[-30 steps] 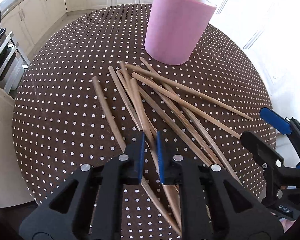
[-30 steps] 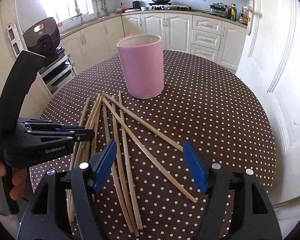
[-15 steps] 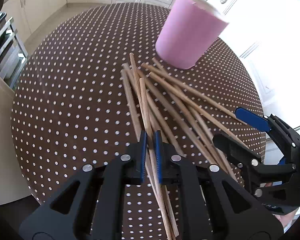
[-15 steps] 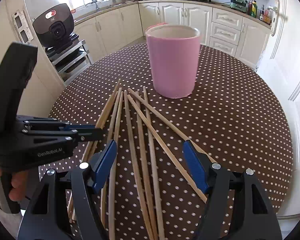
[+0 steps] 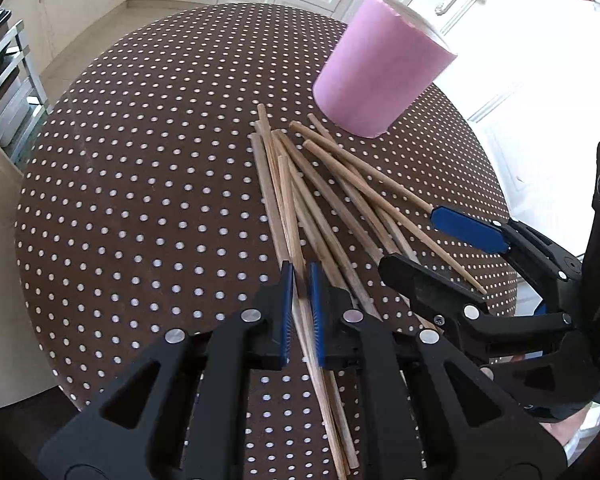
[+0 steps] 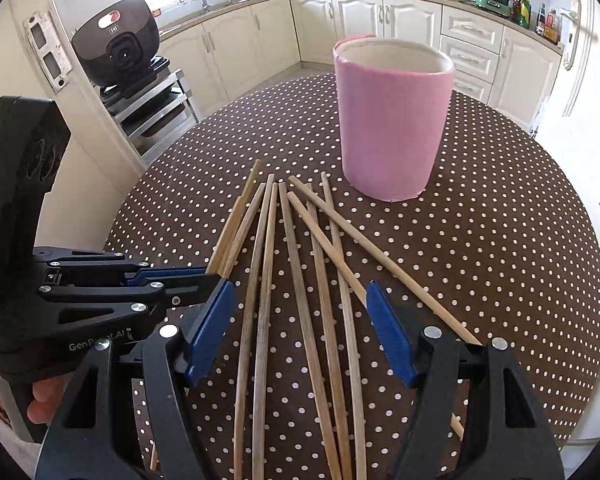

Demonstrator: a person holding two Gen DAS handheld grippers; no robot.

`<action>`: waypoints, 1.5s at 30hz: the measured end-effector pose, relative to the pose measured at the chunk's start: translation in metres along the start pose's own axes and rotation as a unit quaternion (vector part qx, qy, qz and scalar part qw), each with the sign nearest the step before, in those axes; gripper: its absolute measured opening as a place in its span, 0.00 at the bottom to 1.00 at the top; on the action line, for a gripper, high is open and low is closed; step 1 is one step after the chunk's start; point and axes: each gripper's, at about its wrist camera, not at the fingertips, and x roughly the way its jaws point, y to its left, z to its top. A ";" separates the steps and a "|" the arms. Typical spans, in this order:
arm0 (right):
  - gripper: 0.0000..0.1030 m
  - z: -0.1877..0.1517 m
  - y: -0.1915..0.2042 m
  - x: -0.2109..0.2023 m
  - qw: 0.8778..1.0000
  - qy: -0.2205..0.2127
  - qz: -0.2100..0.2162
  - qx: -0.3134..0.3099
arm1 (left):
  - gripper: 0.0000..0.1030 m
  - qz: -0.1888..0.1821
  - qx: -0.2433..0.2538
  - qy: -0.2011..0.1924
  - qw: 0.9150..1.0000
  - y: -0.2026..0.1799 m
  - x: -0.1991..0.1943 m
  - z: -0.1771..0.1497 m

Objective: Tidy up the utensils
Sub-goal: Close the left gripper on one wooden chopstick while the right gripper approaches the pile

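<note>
Chopsticks (image 6: 296, 264) lie fanned on the brown polka-dot table (image 6: 500, 248), and the left gripper (image 5: 301, 280) has its blue pads pinched nearly together on one or two sticks at the left edge of the fan. Beside it, the right gripper (image 6: 300, 308) hangs with jaws wide apart over the middle of the bundle, gripping nothing. Farther back, just past the stick tips, a pink cylindrical holder (image 6: 392, 120) stands upright.

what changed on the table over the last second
The left claw, shut on a chopstick, dragged it across the polka-dot tablecloth into the chopstick pile, which now lies tighter. The right claw stayed open over the pile, holding nothing. The pink cup stayed upright in place.
</note>
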 end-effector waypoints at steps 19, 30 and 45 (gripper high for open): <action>0.64 0.002 0.015 0.011 1.000 0.014 0.003 -0.005 | 0.10 0.031 -0.010 -0.006 0.999 0.028 -0.040 -0.020; 0.64 0.001 0.014 0.011 1.000 0.015 -0.001 -0.001 | 0.38 0.044 -0.007 0.001 0.999 0.024 -0.044 -0.018; 0.64 -0.005 0.001 0.003 1.000 0.012 0.006 0.008 | 0.35 0.091 0.016 -0.009 0.996 0.008 -0.036 -0.025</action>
